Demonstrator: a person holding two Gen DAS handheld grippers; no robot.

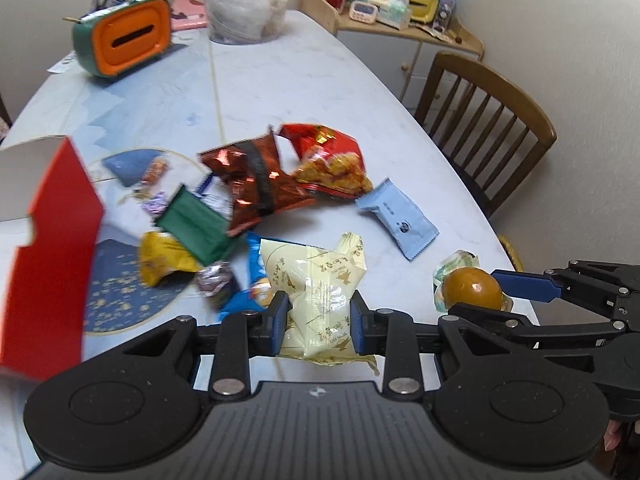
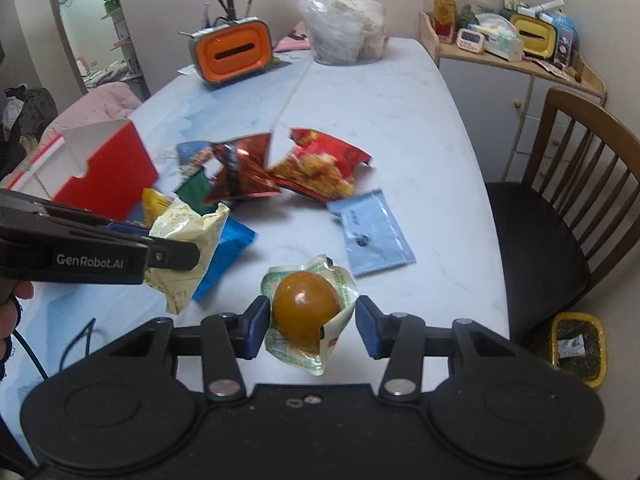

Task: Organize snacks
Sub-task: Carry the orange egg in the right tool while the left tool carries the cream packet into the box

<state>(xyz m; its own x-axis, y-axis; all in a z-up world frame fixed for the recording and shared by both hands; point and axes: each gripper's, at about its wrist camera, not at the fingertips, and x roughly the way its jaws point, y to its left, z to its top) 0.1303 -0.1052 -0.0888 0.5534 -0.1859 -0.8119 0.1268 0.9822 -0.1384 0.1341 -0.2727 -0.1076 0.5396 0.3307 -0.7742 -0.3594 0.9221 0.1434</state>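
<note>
My left gripper (image 1: 320,320) is shut on a pale yellow snack bag (image 1: 320,280), held just above the table; it also shows in the right wrist view (image 2: 188,240). My right gripper (image 2: 311,326) is open with its jaws around a brown egg in a clear green-printed wrapper (image 2: 306,310), the left pad near it and the right pad apart. The egg also shows in the left wrist view (image 1: 472,290). A pile of snack packets lies mid-table: a red chip bag (image 1: 332,160), a dark red foil bag (image 1: 256,180), a green packet (image 1: 192,224) and a light blue packet (image 1: 396,216).
A red and white cardboard box (image 2: 108,168) stands open at the left. An orange and green tissue holder (image 2: 234,52) and a clear plastic bag (image 2: 344,28) sit at the far end. A wooden chair (image 2: 560,200) and a yellow bin (image 2: 578,348) stand to the right.
</note>
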